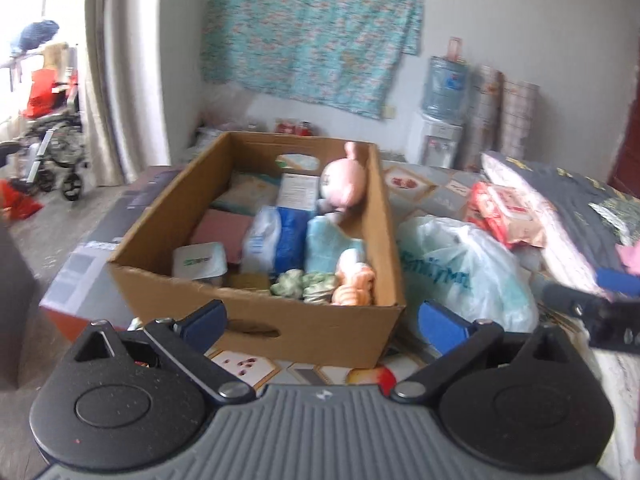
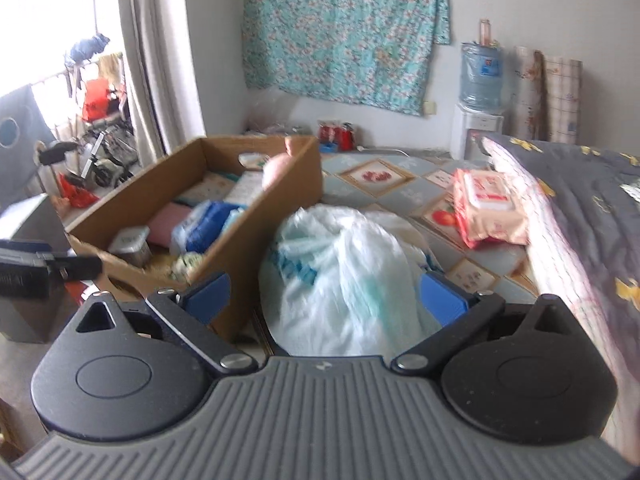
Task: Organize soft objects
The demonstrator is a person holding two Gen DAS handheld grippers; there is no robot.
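Left wrist view: close, facing the cardboard box [image 1: 256, 312] at centre frame. Right wrist view: close over the plastic bag [image 2: 344, 280], box upper left. Shared: box, bag, floral cloth [image 1: 312, 32] at top.

bed [image 2: 404, 196] bearing box [image 1: 320, 324], bag [image 2: 344, 280]

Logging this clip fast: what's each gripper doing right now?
Left gripper: open, empty, facing the cardboard box.
Right gripper: open, empty, plastic bag between its fingers.

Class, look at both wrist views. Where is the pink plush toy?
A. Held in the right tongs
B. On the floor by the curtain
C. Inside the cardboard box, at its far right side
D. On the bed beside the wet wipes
C: the pink plush toy leans against the far right wall inside the cardboard box; both tongs are open and empty.
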